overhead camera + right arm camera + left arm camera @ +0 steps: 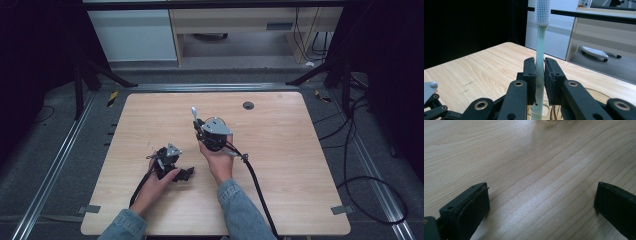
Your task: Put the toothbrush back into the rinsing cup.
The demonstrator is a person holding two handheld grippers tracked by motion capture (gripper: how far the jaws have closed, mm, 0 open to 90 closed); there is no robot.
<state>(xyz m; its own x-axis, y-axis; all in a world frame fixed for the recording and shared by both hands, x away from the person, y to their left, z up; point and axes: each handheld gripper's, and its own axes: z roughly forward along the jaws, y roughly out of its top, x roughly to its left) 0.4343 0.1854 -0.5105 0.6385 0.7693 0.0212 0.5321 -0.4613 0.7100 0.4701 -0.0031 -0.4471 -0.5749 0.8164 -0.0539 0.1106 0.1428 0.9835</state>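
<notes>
Partly hidden toothbrush (539, 60) handle between fingers (529, 75).

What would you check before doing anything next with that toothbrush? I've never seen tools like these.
1. Right gripper jaws clamped on the toothbrush handle: ok.
2. Toothbrush upright, bristles at the top: ok.
3. Left gripper jaws apart, nothing between them: ok.
4. Left gripper low over the bare table: ok.
5. Clear glass under the brush's lower end: cannot tell whether the brush stands inside it.
</notes>
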